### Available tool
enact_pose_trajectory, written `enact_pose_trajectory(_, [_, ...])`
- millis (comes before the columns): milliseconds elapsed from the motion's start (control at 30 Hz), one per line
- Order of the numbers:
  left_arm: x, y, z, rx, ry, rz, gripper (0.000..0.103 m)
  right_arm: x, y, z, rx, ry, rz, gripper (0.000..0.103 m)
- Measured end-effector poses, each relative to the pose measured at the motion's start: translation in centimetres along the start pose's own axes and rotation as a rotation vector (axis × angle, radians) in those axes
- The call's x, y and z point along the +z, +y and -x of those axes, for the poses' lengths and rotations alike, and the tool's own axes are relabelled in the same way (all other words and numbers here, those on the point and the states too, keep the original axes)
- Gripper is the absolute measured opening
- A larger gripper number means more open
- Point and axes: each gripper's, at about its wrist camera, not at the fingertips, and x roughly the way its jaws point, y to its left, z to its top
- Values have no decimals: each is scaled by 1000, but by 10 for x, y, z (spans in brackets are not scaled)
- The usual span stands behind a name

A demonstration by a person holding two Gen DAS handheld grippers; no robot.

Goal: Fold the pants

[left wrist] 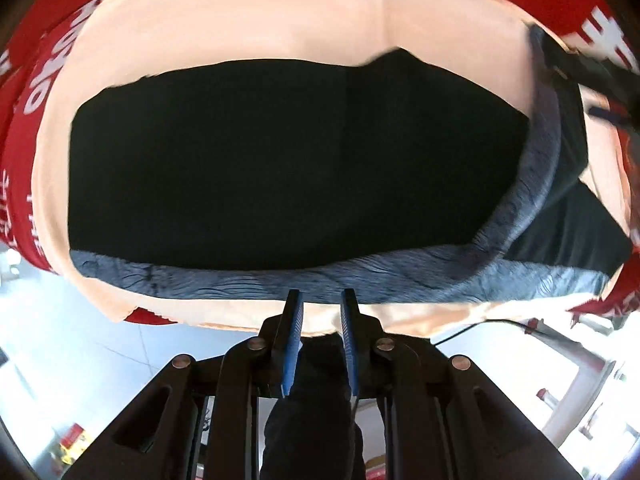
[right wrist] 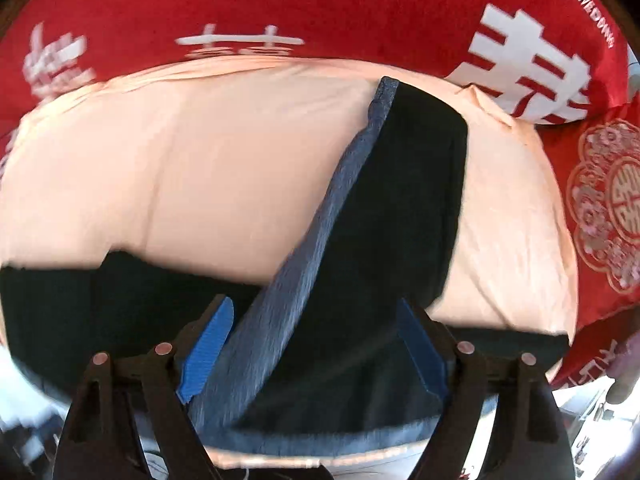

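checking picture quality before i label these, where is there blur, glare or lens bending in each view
Left wrist view: sharp on the left gripper, bright washed-out glare along the bottom, pants bulge with fisheye bending. Right wrist view: smeared with motion blur, worst on the pants and the red cloth.

matt black cloth pants [left wrist: 280, 168], smooth peach sheet [left wrist: 248, 20]

Both tongs same build: black plastic linkage arms with slotted cut-outs, round metal pivot pins at the joints. Left tongs [left wrist: 320, 300]: two slim black fingers faced with ribbed blue pads [left wrist: 294, 344]. Right tongs [right wrist: 316, 340]: same ribbed blue pads [right wrist: 208, 352] on black fingers, blurred.
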Motion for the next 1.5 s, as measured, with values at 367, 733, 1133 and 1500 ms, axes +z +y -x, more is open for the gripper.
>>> enact_pose_trajectory(367, [17, -18, 19, 87, 32, -24, 21, 33, 9, -86, 65, 153, 64, 55])
enact_pose_trajectory(733, [50, -109, 4, -39, 95, -116, 21, -103, -150, -5, 288, -16, -462, 5])
enact_pose_trajectory(1133, [43, -155, -74, 56, 218, -321, 21, -157, -173, -71, 280, 136, -556, 24])
enact_pose_trajectory(1500, [31, -167, -31, 96, 105, -441, 21, -215, -276, -55, 338, -16, -1080, 70])
